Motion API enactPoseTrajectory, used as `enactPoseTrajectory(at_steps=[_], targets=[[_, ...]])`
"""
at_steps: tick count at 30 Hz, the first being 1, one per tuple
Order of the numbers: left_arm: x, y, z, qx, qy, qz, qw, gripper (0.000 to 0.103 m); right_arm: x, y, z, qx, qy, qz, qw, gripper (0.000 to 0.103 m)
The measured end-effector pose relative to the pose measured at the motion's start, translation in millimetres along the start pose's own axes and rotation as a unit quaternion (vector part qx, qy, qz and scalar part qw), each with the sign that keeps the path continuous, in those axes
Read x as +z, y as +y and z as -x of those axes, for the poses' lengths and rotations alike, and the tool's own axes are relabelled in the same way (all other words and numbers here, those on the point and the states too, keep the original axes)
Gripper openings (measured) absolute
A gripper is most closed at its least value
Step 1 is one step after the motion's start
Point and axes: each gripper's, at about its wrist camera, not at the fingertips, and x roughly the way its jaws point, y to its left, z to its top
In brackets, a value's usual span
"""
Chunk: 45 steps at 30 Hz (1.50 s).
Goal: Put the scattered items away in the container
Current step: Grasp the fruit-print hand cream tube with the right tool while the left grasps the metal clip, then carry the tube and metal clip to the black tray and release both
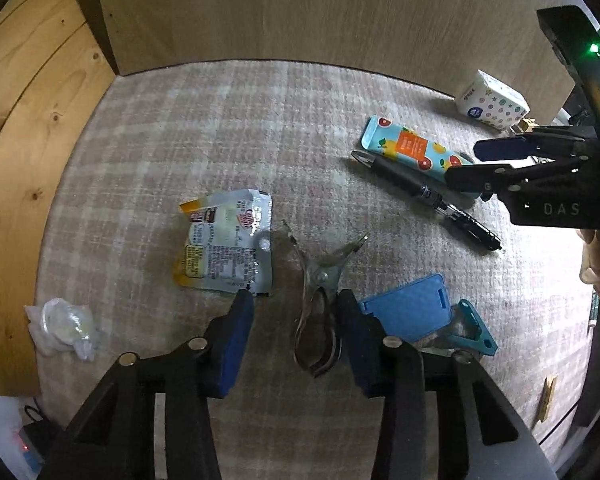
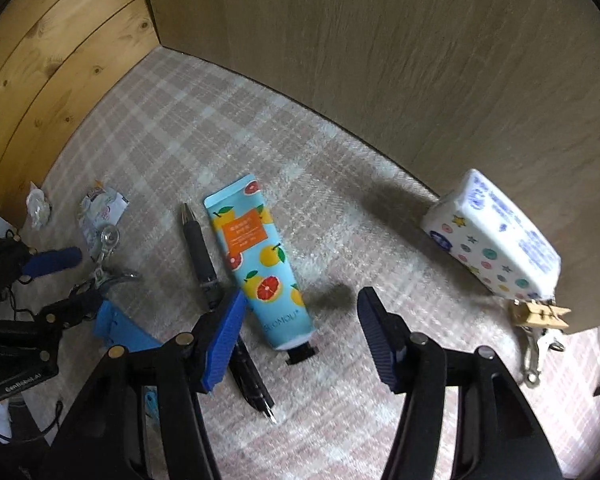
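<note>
My left gripper is open, low over the plaid cloth, its jaws on either side of a metal clip. A torn sachet lies just beyond its left finger. My right gripper is open and empty, above the cap end of a fruit-print tube. A black pen lies beside the tube, partly under the left finger. The tube, the pen and the right gripper also show in the left wrist view. No container is in view.
A tissue pack leans on the back panel at the right, with a wooden clothespin and a metal clasp below it. A blue card holder, a teal clip and a crumpled wrapper lie nearby. Wooden walls enclose the left and back.
</note>
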Motion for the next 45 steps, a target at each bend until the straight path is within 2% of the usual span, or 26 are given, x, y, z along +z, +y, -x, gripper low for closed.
enactPoseTrajectory(at_steps=[7,10,20,28,31,33,35,37,41,45], targets=[[6,-4,-7,-0.005,0.009,-0.001,0.9999,0.029,8,13,-5,-0.015,0.000,0.013,1.000,0.049],[9,-5,-6,-0.003,0.006,-0.006,1.0000,0.020,9,14,-9,-0.041,0.000,0.022,0.999,0.030],[8,4,9,-0.002,-0.012,0.010,0.9999,0.018,-13,-4,7,-0.033,-0.027,-0.046,0.998,0.029],[11,12,42,-0.002,-0.042,0.014,0.9990,0.018,-44,-20,48,-0.019,-0.077,-0.105,0.991,0.029],[-6,7,60,-0.003,-0.055,0.010,0.9984,0.018,-54,-24,68,-0.018,-0.094,-0.119,0.988,0.029],[-14,-5,71,-0.006,-0.063,0.001,0.9980,0.018,-72,-31,86,-0.022,-0.106,-0.126,0.986,0.029],[-7,-23,63,-0.015,-0.071,-0.010,0.9973,0.018,-89,-35,100,-0.019,-0.117,-0.139,0.983,0.029],[-8,-36,75,-0.025,-0.079,-0.024,0.9963,0.018,-108,-41,116,-0.024,-0.129,-0.153,0.980,0.029],[-13,-83,97,-0.055,-0.092,-0.063,0.9922,0.018,-154,-56,150,-0.022,-0.151,-0.188,0.970,0.029],[-25,-142,113,-0.092,-0.097,-0.110,0.9848,0.018,-215,-78,189,-0.037,-0.177,-0.226,0.957,0.029]])
